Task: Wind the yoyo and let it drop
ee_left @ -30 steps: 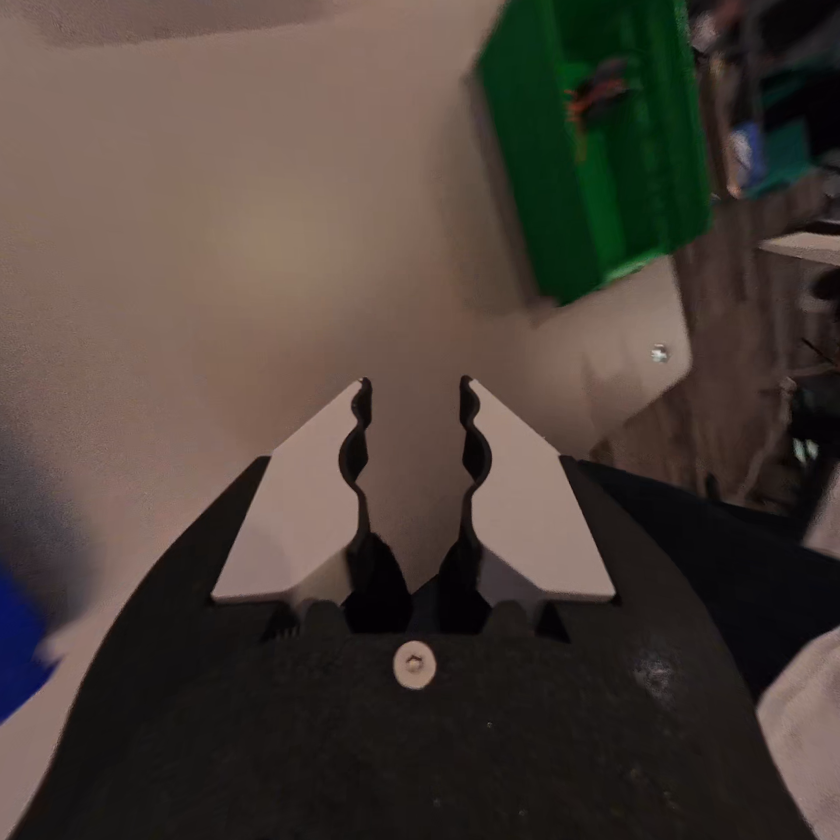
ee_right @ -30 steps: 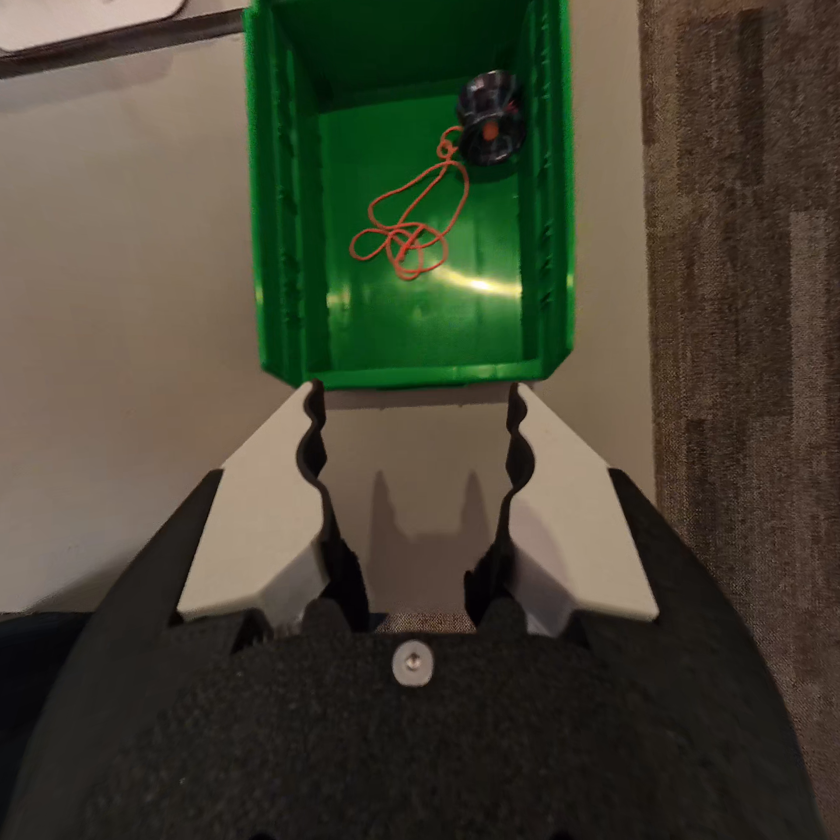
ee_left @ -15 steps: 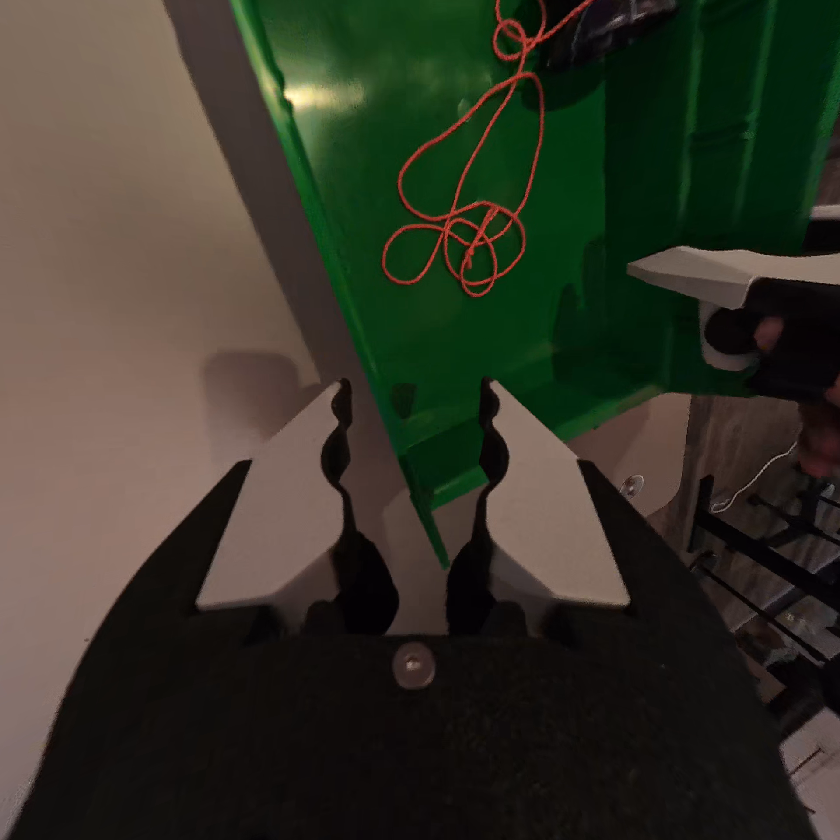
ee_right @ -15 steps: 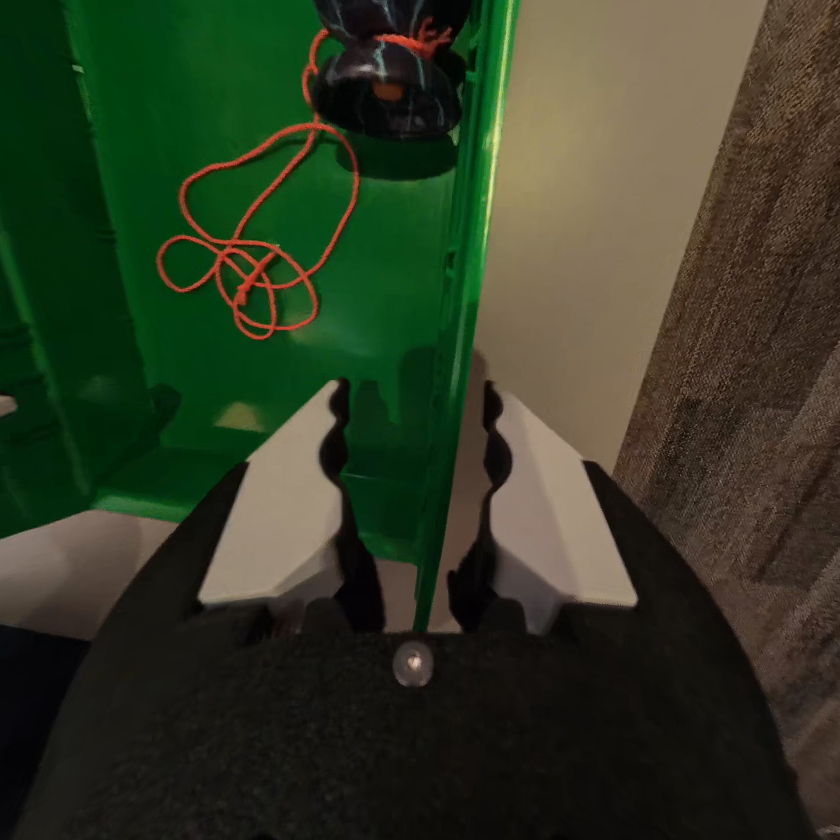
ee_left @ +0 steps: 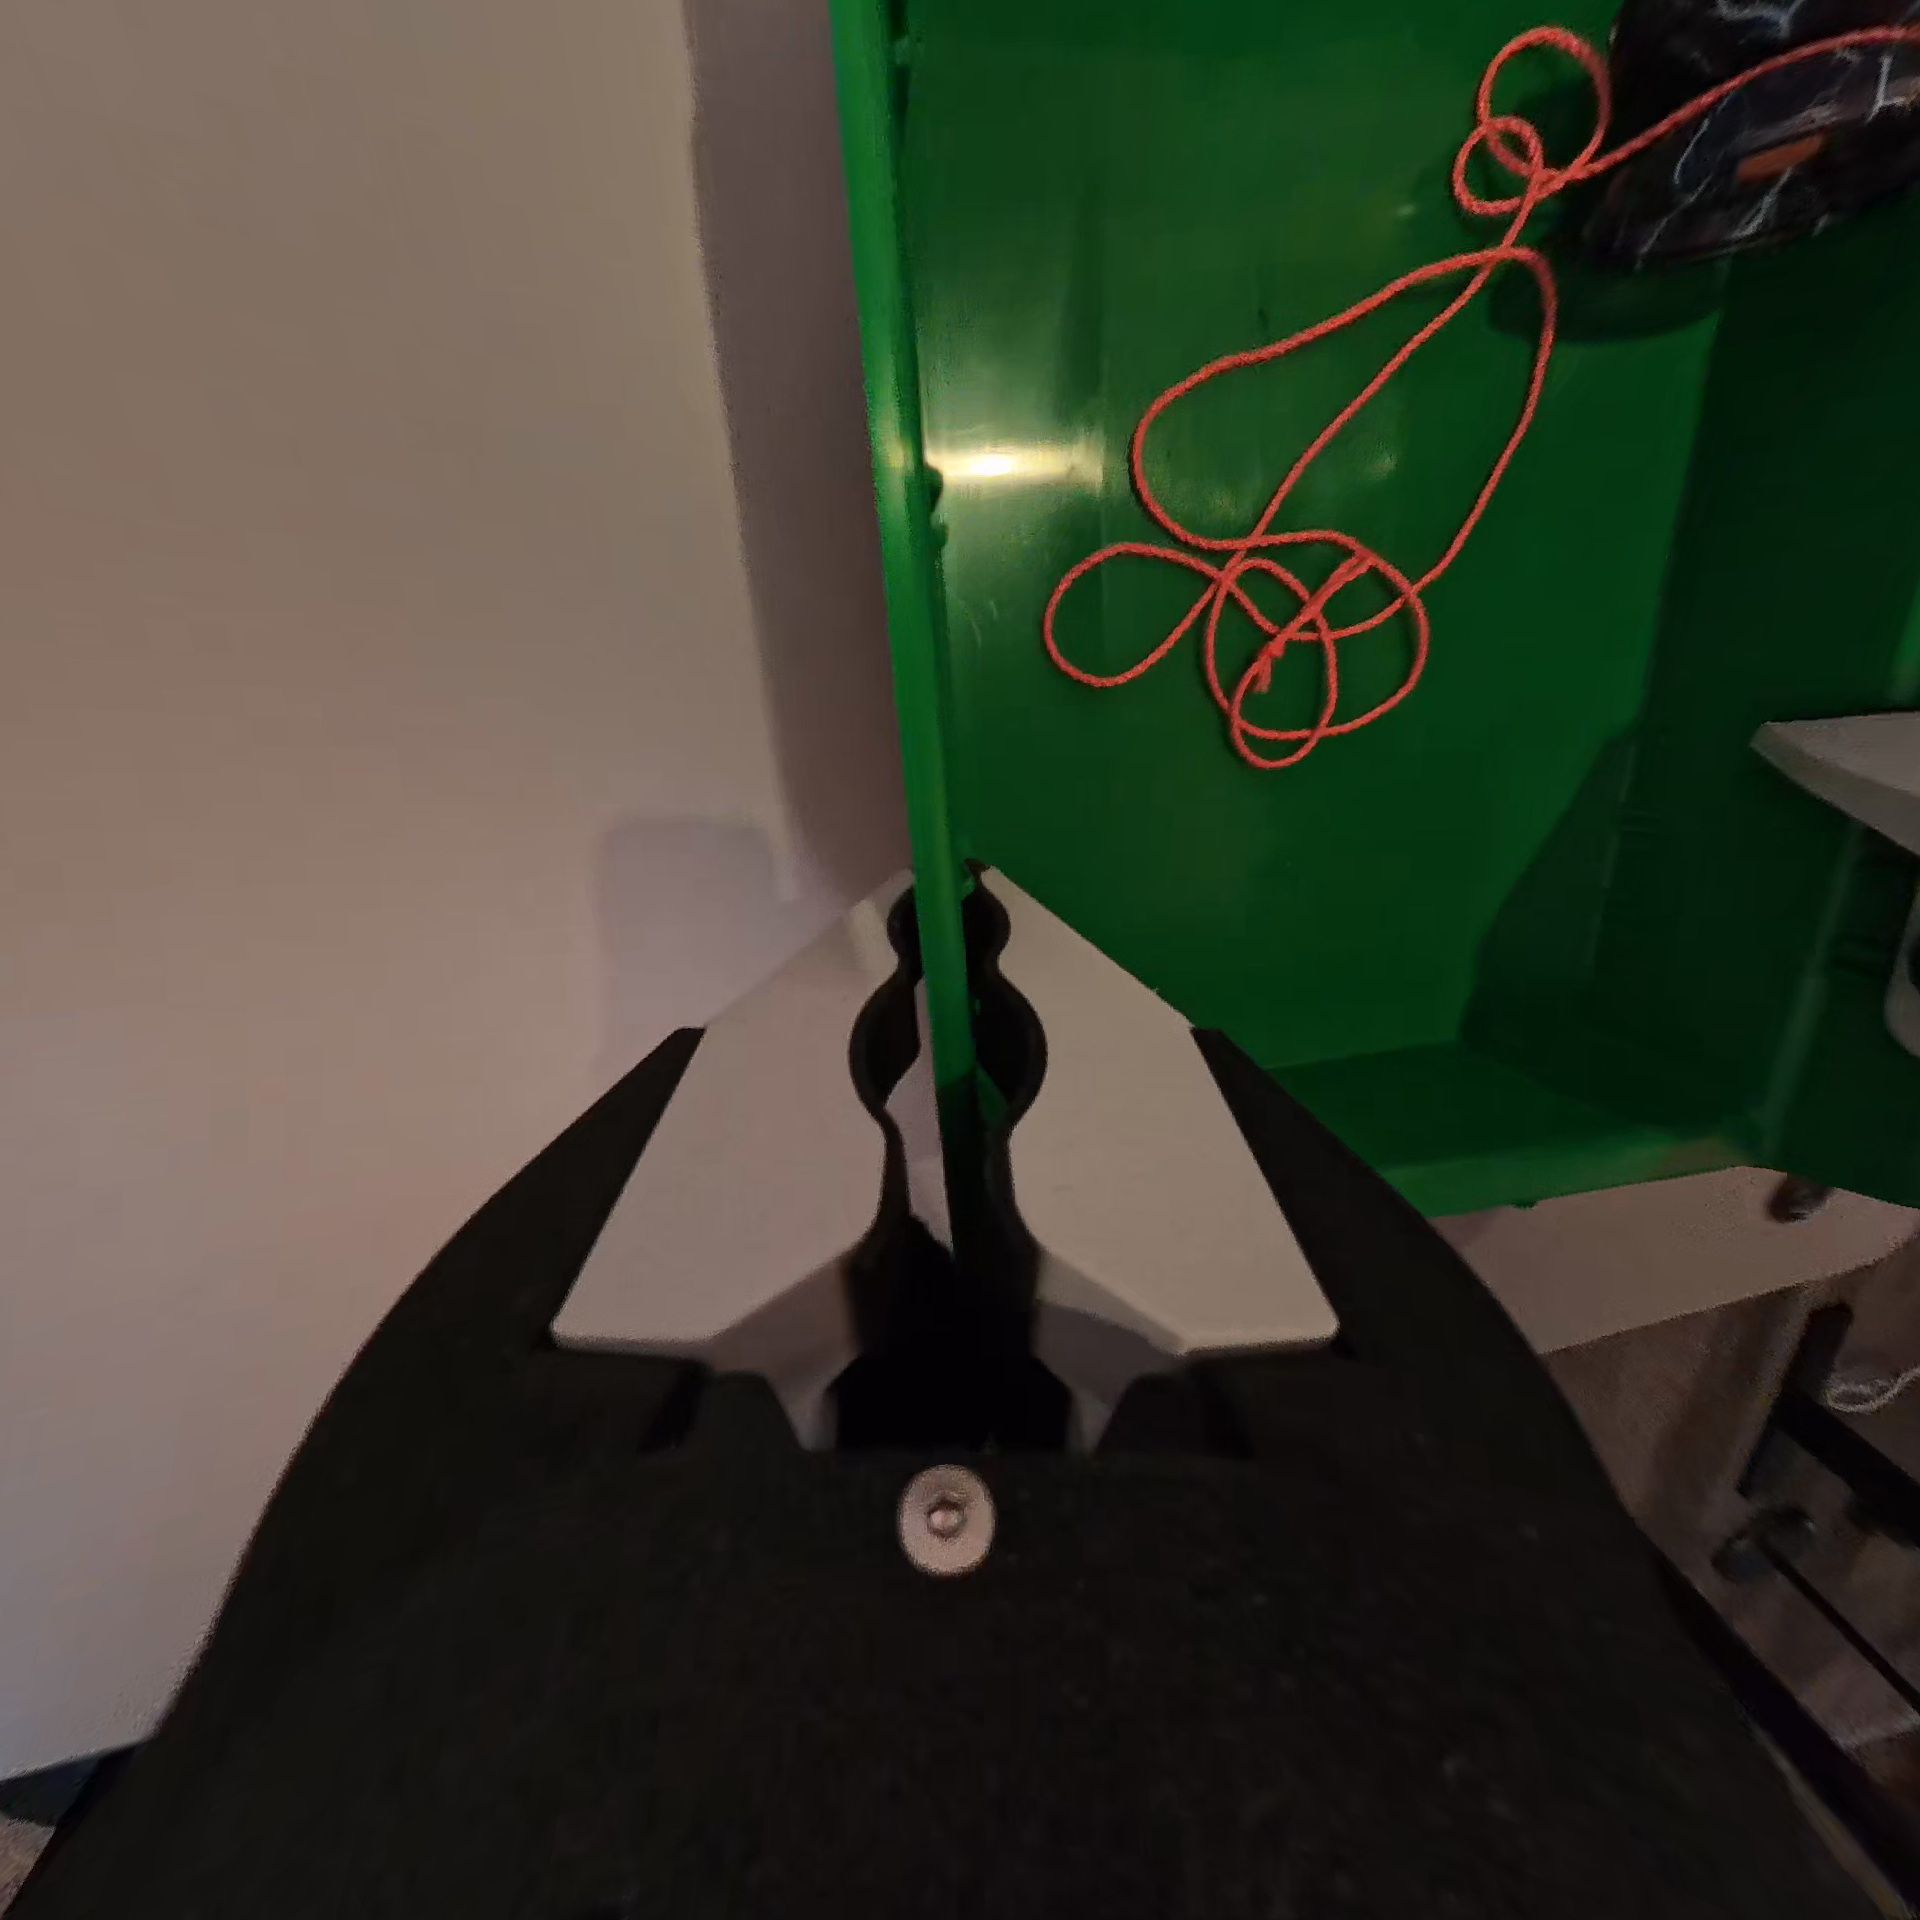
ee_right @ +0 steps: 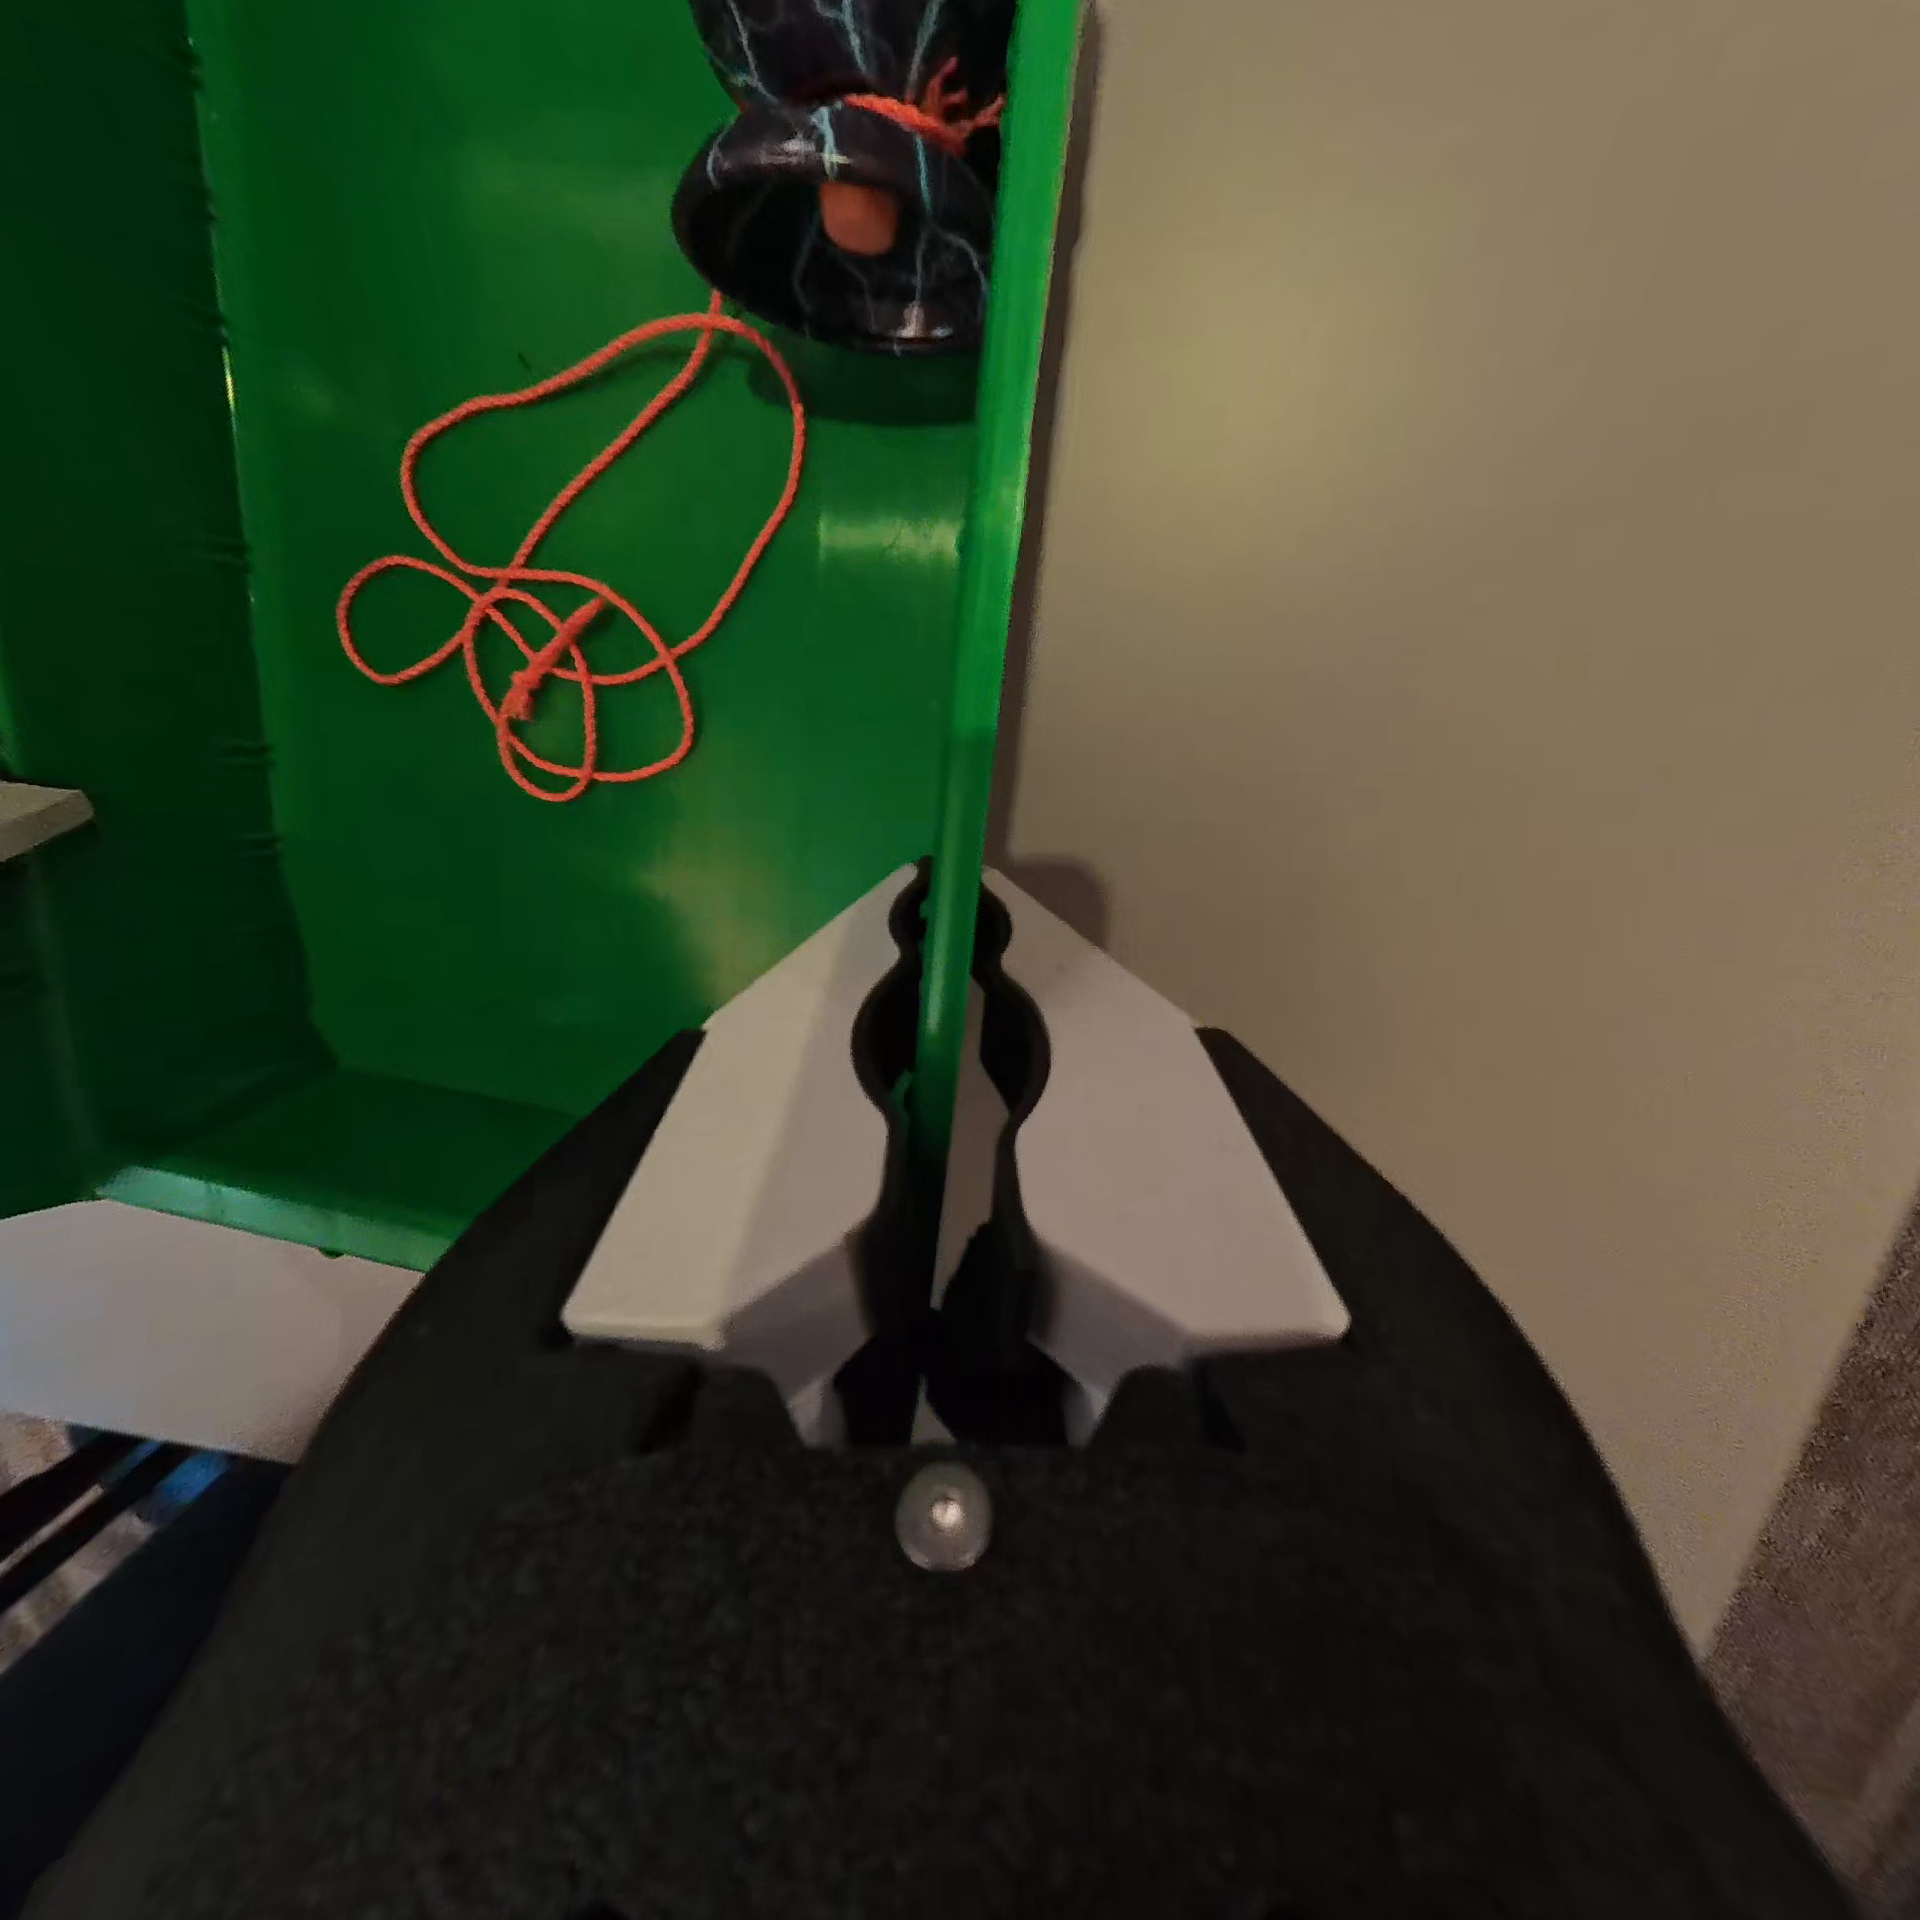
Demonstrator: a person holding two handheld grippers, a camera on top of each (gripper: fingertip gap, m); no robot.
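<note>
Yoyo [ee_right: 842, 208] lies unwound in the bin [ee_right: 312, 935]; left tool [ee_left: 940, 883] and right tool [ee_right: 951, 883] seemingly clamp its walls. Next: grab string [ee_right: 540, 644].

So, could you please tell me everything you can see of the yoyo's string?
The string is thin, twisted orange-red cord, fully unwound and slack. It lies flat on the floor of the green bin in several loose overlapping loops, with a frayed, knotted end among them. Its other end runs up to the dark marbled yoyo and is tied around its middle groove. Neither gripper touches it: the left gripper and right gripper each clamp a bin side wall.
</note>
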